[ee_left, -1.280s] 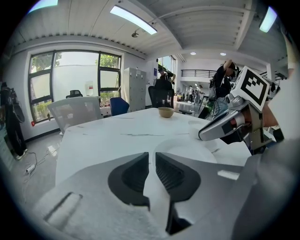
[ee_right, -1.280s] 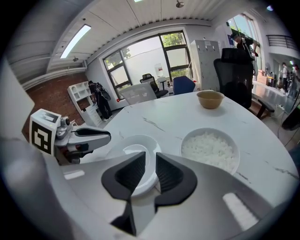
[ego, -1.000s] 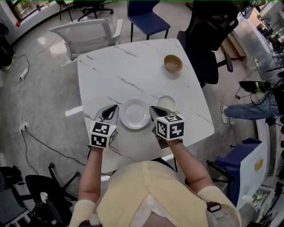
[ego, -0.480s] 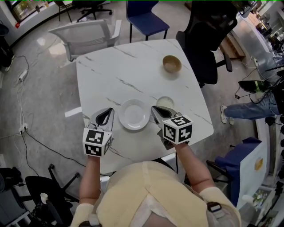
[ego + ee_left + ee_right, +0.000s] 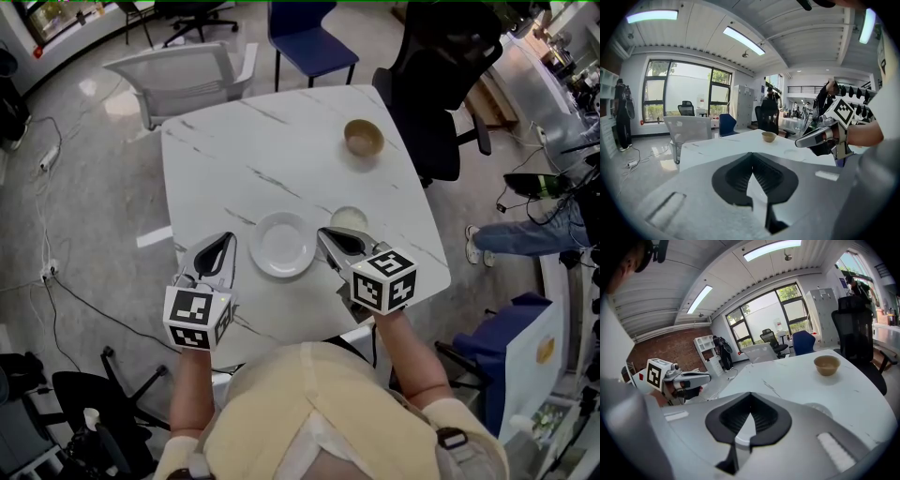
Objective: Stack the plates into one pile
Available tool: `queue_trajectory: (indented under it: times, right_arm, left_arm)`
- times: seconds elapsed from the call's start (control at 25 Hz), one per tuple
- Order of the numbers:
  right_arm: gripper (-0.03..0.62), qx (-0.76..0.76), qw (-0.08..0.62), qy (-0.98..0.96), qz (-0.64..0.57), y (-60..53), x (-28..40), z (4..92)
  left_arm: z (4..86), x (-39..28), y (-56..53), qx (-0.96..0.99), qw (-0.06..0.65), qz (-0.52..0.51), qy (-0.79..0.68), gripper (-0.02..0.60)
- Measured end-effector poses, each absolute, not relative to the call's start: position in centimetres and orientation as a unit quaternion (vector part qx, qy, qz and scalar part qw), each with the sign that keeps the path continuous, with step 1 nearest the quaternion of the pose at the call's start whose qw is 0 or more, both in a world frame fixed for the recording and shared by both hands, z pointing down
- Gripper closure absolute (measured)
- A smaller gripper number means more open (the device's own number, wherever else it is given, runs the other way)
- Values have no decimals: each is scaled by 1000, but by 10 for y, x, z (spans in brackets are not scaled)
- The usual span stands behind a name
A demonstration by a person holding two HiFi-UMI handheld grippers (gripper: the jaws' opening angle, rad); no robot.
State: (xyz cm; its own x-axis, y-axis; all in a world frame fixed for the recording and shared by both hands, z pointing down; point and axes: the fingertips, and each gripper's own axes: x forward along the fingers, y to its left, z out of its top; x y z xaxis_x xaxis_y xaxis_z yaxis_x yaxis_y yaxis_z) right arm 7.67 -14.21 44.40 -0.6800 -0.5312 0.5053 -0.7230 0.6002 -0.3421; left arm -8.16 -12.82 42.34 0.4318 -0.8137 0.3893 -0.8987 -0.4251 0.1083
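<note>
White marble-veined tabletop (image 5: 234,150) stands in an office room, and over its near edge hang the left gripper (image 5: 227,240) and the right gripper (image 5: 325,232), both with jaws pressed together and holding nothing. Between their tips lies a round white plate (image 5: 283,244). A smaller white plate (image 5: 350,217) sits just beyond the right gripper's tip, and a tan bowl (image 5: 364,137) stands well beyond it.

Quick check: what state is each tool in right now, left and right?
Left tool: closed, holding nothing.
Right tool: closed, holding nothing.
</note>
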Motion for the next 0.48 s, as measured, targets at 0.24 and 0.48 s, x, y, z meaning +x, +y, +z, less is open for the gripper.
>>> queue_trajectory:
  times: [0.24, 0.48]
  right_arm:
    - [592, 342, 175, -884, 265, -140, 71, 436]
    - [592, 337, 177, -886, 265, -141, 71, 438]
  left_arm:
    - [416, -83, -127, 836, 165, 111, -511, 578]
    - [417, -87, -124, 830, 166, 121, -519, 578]
